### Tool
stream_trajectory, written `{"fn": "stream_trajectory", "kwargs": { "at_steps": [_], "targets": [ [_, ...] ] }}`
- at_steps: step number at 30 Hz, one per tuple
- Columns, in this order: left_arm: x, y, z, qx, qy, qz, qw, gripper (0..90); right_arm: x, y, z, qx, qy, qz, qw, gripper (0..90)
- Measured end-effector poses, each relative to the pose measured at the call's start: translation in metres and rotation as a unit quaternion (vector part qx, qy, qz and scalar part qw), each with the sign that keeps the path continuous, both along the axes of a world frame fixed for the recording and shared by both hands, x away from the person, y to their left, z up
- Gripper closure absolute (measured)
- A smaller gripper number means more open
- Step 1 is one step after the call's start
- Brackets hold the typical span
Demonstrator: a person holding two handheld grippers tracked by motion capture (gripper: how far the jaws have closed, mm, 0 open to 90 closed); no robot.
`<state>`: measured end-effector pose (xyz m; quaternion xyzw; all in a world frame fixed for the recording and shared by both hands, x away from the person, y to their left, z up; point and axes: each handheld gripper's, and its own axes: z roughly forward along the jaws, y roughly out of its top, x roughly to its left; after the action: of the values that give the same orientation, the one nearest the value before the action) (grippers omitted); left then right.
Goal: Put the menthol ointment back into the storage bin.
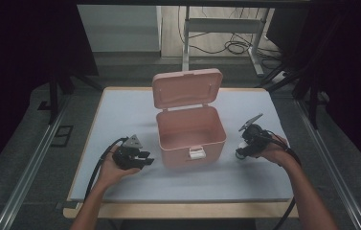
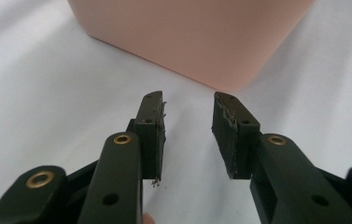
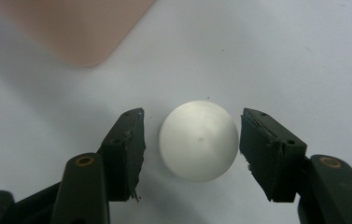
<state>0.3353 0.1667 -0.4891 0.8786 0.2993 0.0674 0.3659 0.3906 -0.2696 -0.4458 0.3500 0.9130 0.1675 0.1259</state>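
I have the right gripper [image 3: 192,140] open around the white ball [image 3: 198,140], right of the pink box [image 1: 191,136]; next, close.

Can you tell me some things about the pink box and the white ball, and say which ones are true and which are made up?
1. The pink box has its lid open. True.
2. The white ball is inside the box. False: it lies on the white table cover, outside the box.
3. The right gripper has the ball between its fingers. True, and a gap shows on each side, so the fingers do not press on it.
4. The left gripper is holding a spoon. False: nothing is between its fingers; they stand apart, pointing at the box.
5. The box is blue. False: it is pink.
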Motion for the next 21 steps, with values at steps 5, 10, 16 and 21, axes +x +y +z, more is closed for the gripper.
{"fn": "stream_trajectory", "kwargs": {
  "at_steps": [5, 10, 16, 21],
  "targets": [
    [0.001, 0.002, 0.000, 0.003, -0.001, -0.002, 1.0000, 63.9, 0.006, -0.001, -0.005, -0.007, 0.012, -0.006, 0.9999, 41.7],
    [0.001, 0.002, 0.000, 0.004, 0.000, -0.002, 1.0000, 63.9, 0.008, 0.000, -0.011, -0.017, 0.027, -0.005, 0.9995, 42.4],
    [0.000, 0.002, -0.001, 0.004, -0.001, -0.002, 1.0000, 64.0, 0.011, 0.002, -0.015, -0.022, 0.036, -0.011, 0.9990, 46.6],
    [0.000, 0.002, -0.001, 0.001, 0.000, 0.000, 1.0000, 64.0, 0.011, 0.003, -0.015, -0.024, 0.037, -0.010, 0.9990, 50.0]
  ]
}}
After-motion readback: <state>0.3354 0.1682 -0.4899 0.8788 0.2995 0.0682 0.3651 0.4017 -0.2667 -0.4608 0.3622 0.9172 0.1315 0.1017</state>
